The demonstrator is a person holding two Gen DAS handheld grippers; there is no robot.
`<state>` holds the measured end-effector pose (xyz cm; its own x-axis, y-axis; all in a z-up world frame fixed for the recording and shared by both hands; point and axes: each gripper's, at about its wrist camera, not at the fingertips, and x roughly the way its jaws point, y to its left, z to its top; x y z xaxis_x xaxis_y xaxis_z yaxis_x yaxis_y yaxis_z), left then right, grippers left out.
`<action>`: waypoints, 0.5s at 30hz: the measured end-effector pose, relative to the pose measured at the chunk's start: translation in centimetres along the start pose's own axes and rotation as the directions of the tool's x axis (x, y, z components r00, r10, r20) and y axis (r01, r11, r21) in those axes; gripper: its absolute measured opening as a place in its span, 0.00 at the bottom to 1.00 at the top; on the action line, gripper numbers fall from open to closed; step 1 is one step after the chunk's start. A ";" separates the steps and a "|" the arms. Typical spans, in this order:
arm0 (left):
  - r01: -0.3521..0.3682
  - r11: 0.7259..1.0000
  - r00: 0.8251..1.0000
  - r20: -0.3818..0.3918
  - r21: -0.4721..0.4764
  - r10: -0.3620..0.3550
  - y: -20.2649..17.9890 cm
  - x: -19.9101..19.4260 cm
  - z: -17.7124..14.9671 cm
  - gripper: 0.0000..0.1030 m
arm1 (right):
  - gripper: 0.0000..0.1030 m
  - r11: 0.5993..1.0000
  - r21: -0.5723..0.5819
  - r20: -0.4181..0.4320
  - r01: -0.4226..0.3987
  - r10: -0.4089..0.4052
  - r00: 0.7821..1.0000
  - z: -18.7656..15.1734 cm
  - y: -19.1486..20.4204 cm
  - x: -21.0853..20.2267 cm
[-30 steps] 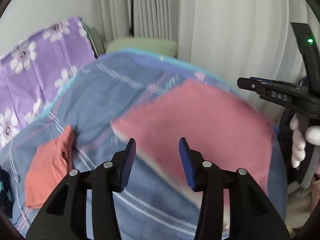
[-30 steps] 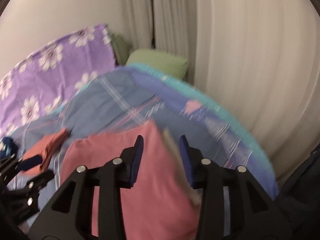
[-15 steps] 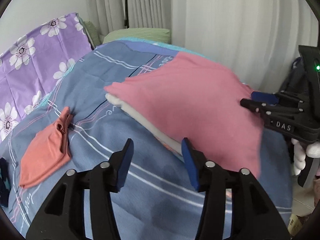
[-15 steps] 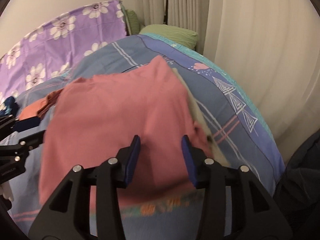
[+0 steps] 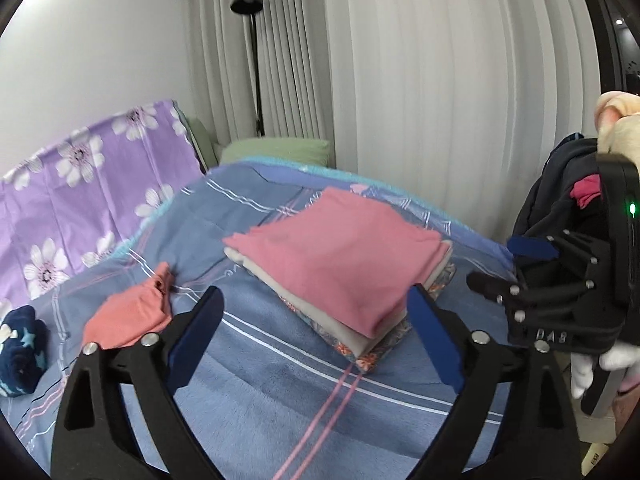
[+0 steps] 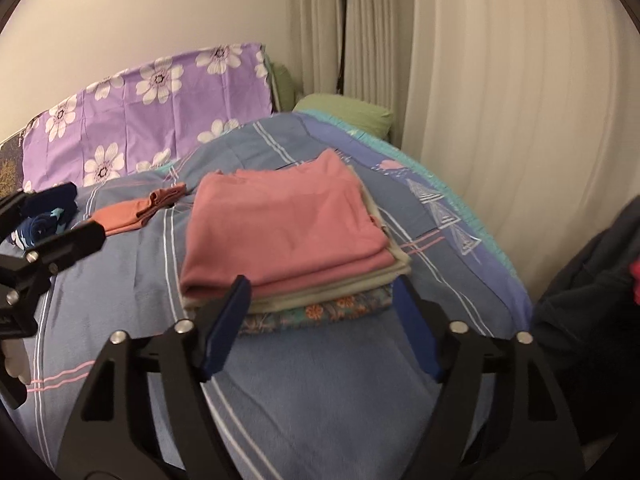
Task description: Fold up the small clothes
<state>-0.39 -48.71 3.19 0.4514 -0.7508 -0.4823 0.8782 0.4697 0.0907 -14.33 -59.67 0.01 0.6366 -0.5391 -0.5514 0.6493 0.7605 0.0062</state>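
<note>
A folded pink garment (image 5: 340,256) (image 6: 280,228) lies on top of a stack, over a folded cream cloth (image 6: 332,292) and a floral cloth (image 6: 320,312), on the blue striped bedspread (image 5: 272,380). An unfolded salmon garment (image 5: 132,312) (image 6: 136,212) lies left of the stack. My left gripper (image 5: 314,340) is open and empty, above the bed in front of the stack. My right gripper (image 6: 320,328) is open and empty, just in front of the stack's near edge. The right gripper also shows at the left wrist view's right edge (image 5: 512,268).
A dark blue star-patterned cloth (image 5: 20,344) (image 6: 44,216) lies at the far left. A purple flowered sheet (image 6: 140,116) and a green pillow (image 6: 348,116) are at the back. White curtains (image 5: 440,100) hang behind. Dark clothing (image 6: 592,308) hangs at the right.
The pink garment has come down onto the stack and both grippers have let it go. Both have opened wide and drawn back toward the near side of the bed.
</note>
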 end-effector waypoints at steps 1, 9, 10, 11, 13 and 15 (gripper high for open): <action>-0.008 1.000 1.000 0.007 -0.001 0.008 -0.1 -0.5 0.0 0.98 | 0.80 1.000 0.018 -0.001 0.002 -0.002 1.000 -0.5 0.1 -0.8; -0.155 0.988 0.987 0.038 0.009 0.155 -0.7 -5.2 -1.9 0.99 | 0.89 0.997 0.066 0.003 -0.037 0.037 0.999 -3.3 2.4 -5.3; -0.168 0.986 0.985 0.032 0.006 0.167 -0.6 -5.6 -2.1 0.99 | 0.91 0.997 0.073 0.012 -0.032 0.031 0.999 -3.5 2.8 -6.1; -0.185 0.983 0.983 0.018 -0.003 0.185 -0.6 -6.1 -2.7 0.99 | 0.94 0.996 0.081 0.018 -0.029 0.027 0.999 -3.7 3.2 -6.8; -0.197 0.980 0.980 -0.002 -0.023 0.197 -0.4 -6.9 -3.5 0.99 | 0.96 0.995 0.097 0.019 -0.019 0.017 1.000 -4.1 3.6 -7.9; -0.182 0.982 0.983 -0.006 -0.056 0.182 -0.1 -8.0 -4.5 0.99 | 0.97 0.994 0.109 0.016 -0.004 0.002 1.000 -4.5 3.9 -9.0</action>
<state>-4.81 -40.64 3.15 0.6023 -0.6501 -0.4633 0.7712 0.6237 0.1274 -19.37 -50.20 1.27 0.6446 -0.5433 -0.5379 0.6884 0.7185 0.0992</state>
